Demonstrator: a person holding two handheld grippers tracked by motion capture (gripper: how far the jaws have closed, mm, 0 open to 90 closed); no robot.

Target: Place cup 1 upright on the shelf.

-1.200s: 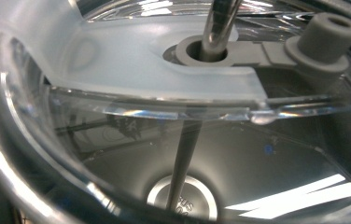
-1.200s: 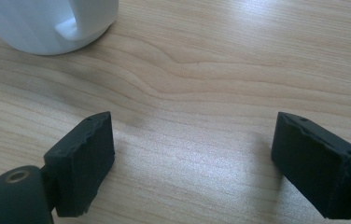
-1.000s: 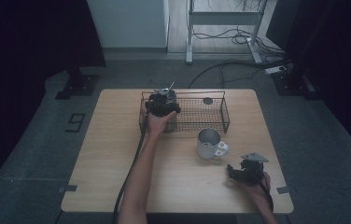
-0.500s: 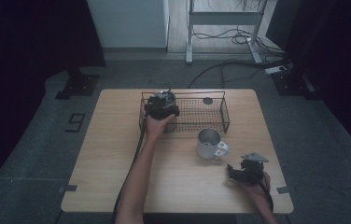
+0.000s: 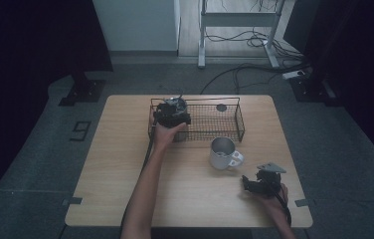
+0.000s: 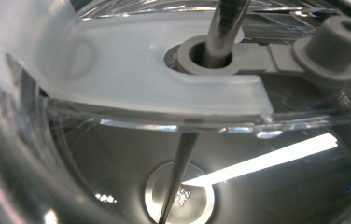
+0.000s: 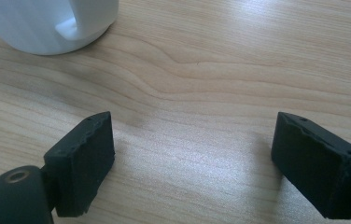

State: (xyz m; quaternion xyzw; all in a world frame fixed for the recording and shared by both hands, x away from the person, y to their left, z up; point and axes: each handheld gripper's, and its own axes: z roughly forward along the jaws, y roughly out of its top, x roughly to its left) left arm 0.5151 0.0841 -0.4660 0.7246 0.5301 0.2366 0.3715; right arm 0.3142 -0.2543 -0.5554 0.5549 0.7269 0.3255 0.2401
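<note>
The left gripper [image 5: 173,110] hangs over the near-left corner of the wire basket [image 5: 225,130], which stands at the far middle of the table [image 5: 120,164], at about 12 o'clock. In the left gripper view, a clear lid [image 6: 117,88] with a frosted plastic band and a grey stopper [image 6: 332,44] lies right against the camera. A metal straw [image 6: 222,28] passes through the lid's grey-ringed hole, its long axis running from 12 o'clock down toward 6 o'clock, where its lower end nears the steel cup bottom [image 6: 183,196]. Whether the left gripper is clamped or open I cannot tell; its jaws are hidden.

The right gripper [image 5: 259,183] rests low at the table's near-right, around 4 o'clock, jaws spread wide over bare wood. The white mug [image 5: 224,153] stands between basket and right gripper, its handle pointing toward 4 o'clock.
</note>
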